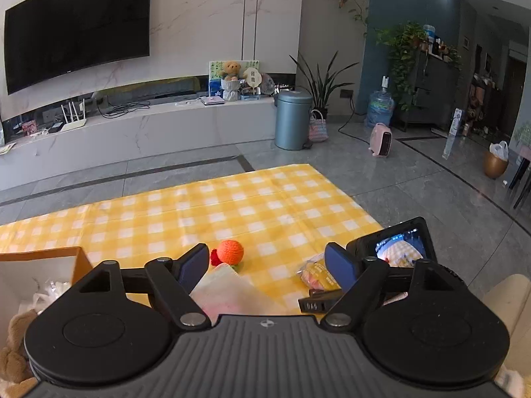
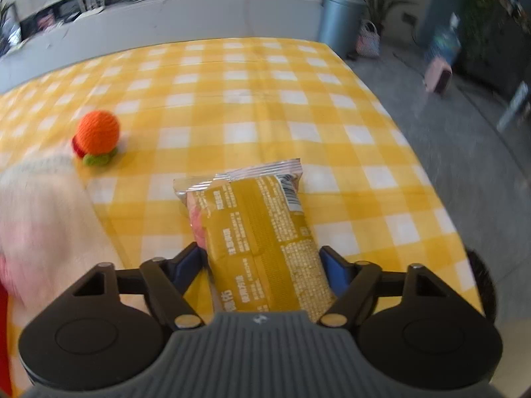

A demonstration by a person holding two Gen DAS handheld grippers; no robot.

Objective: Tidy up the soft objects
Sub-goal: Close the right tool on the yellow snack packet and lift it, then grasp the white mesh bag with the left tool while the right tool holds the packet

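Left gripper (image 1: 265,265): jaws wide apart, nothing between the pads; it hangs over the near edge of the table, angled down
Right gripper (image 2: 264,265): jaws set on either side of the packet (image 2: 255,232), both blue pads against its sides, so it is clamped on the packet
Packet: yellow wrapper with a silver crimped end and small print, something pink showing at its left edge; it lies lengthwise between the right jaws, its far end resting on the cloth (image 2: 265,106); in the left view it shows just beside the right blue pad (image 1: 317,273)
Ball (image 2: 98,132): orange crochet ball with a red and a green bit at its base, sitting on the cloth to the left of the packet and well apart from it; in the left view it lies ahead of the open jaws (image 1: 231,250)
Pale cloth item (image 2: 43,215): soft, whitish-pink, blurred, at the left near the ball; what it is I cannot tell; in the left view it lies under the left jaws (image 1: 225,288)
Box (image 1: 39,275): open, brown rim, white inside, at the left edge of the table, with a tan plush (image 1: 13,348) at its near side
Cloth: yellow and white check, covering the table
Room: television (image 1: 76,26), bin (image 1: 292,119)
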